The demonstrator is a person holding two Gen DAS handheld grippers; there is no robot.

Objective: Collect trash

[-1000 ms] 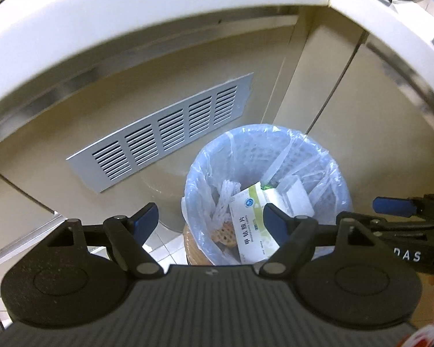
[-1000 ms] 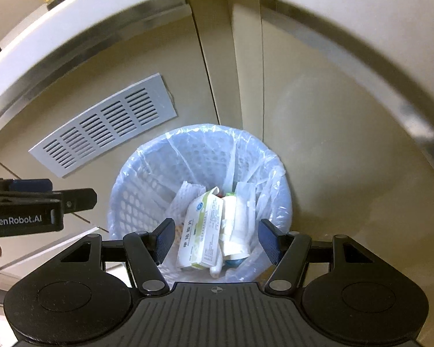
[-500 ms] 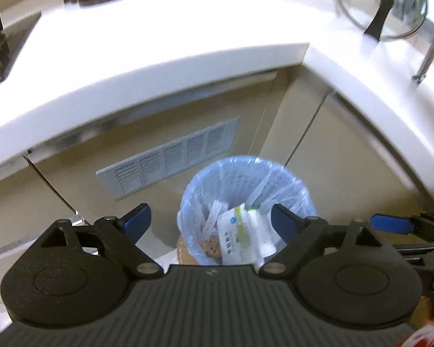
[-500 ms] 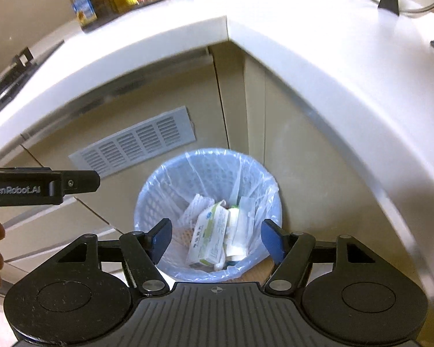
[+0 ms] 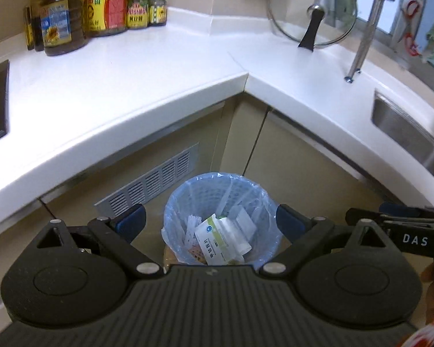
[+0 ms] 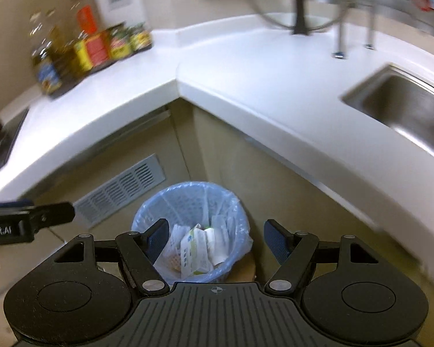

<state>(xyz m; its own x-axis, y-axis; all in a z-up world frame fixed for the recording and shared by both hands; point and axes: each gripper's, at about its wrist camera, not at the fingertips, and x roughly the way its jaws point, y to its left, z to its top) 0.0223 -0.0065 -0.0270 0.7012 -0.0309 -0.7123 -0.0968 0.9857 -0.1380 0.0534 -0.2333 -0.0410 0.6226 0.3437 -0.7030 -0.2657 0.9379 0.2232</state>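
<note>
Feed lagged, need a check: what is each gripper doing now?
Left gripper: open, jaws just widened, holding nothing.
Right gripper: open, jaws just widened, holding nothing.

Pale-blue liner on white lattice bin [image 5: 217,199] lower centre, white/green box [image 5: 214,243] inside, white counter [image 5: 130,86] across middle, grey slatted vent [image 5: 150,185] centre-left, yellow/red-labelled bottles [image 5: 101,8] upper left.

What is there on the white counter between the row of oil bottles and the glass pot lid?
Nothing: in the left wrist view the counter is bare between the oil bottles and the glass lid leaning against the wall.
</note>
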